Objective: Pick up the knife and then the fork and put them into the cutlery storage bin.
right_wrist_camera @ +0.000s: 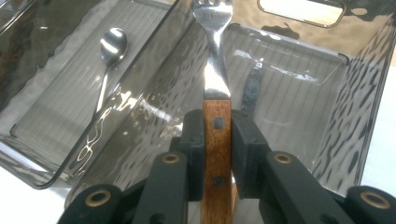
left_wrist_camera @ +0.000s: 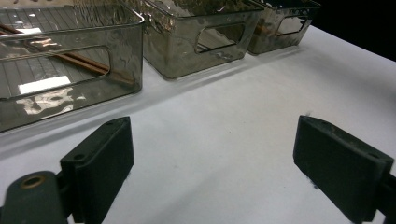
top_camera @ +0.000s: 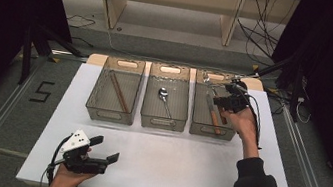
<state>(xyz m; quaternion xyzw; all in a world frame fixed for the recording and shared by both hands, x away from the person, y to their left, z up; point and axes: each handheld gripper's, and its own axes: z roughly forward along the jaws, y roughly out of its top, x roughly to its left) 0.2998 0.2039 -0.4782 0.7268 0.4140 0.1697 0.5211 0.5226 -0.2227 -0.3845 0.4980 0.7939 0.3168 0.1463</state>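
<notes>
Right tool [right_wrist_camera: 217, 135] holds a fork [right_wrist_camera: 215, 60] by its wooden handle, with both pads pressed on the two sides of the wood. In the right gripper view the long axis of the fork runs straight away from the tool, in line with the jaws; the metal prongs point forward, toward the far wall of the right bin [right_wrist_camera: 355, 107], and the wooden handle comes back between the jaws. The fork is above the inside of this bin, where a knife [right_wrist_camera: 252, 88] lies on the floor of the bin under it. In the high view the right tool [top_camera: 231, 99] is over the right bin [top_camera: 198, 128], which is the last of three bins in a row on the white table [top_camera: 171, 175]. A spoon [right_wrist_camera: 112, 46] lies in the middle bin [top_camera: 143, 115] and chopsticks [top_camera: 118, 91] lie in the left bin [top_camera: 90, 104]. Left tool [top_camera: 104, 148] is near the front edge of the table, well apart from the bins, with its jaws wide and nothing between them.
</notes>
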